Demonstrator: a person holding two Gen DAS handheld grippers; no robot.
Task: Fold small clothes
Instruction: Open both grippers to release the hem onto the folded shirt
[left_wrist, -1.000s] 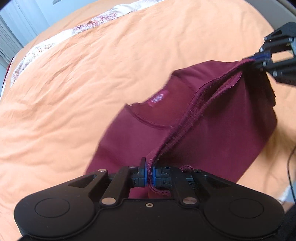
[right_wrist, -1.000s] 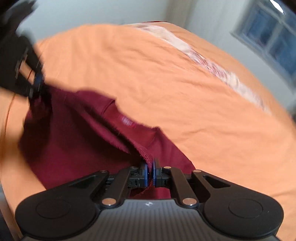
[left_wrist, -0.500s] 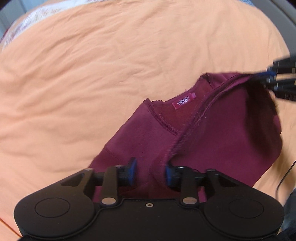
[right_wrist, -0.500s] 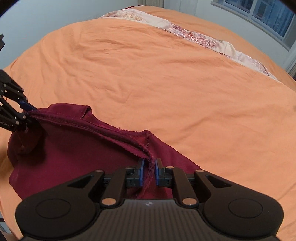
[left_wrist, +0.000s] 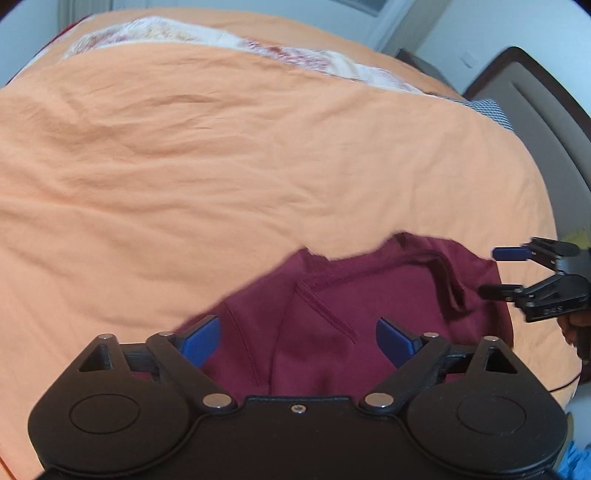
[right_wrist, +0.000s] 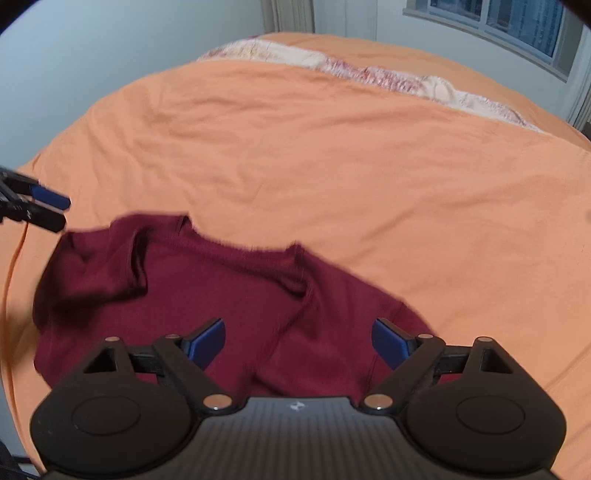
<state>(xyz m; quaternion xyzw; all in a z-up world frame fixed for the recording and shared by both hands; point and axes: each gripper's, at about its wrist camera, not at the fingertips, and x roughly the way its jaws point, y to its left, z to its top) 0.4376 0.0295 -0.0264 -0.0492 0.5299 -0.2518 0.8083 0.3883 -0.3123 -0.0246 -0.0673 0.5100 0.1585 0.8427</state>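
Maroon garment: the item I am working on, a small dark-red top. It lies on the bed just ahead of both my cameras, folded over on itself, with seams and a ribbed edge running across its upper layer. One corner nearest my right tongs in the left wrist view is rumpled into a raised fold. In the right wrist view it spreads from the left side to past the middle, its far edge uneven.

Bed: the largest thing in sight, covered with a creased orange cover that fills most of both views. The garment rests near the close edge of it.

Patterned strip: a pale band of cloth with reddish print, lying across the far side of the bed, well apart from the garment.

Headboard: a dark padded panel at the right edge of the left wrist view.

Window: top right of the right wrist view, beyond the bed.

Left tongs: spread wide, blue pads far apart, nothing between them; the garment lies below and ahead. In the right wrist view they show at the left edge, just off the garment's corner.

Right tongs: likewise spread wide and holding nothing, poised above the garment. Seen from the left wrist camera, the fingers stand apart beside the garment's right edge, not touching it.
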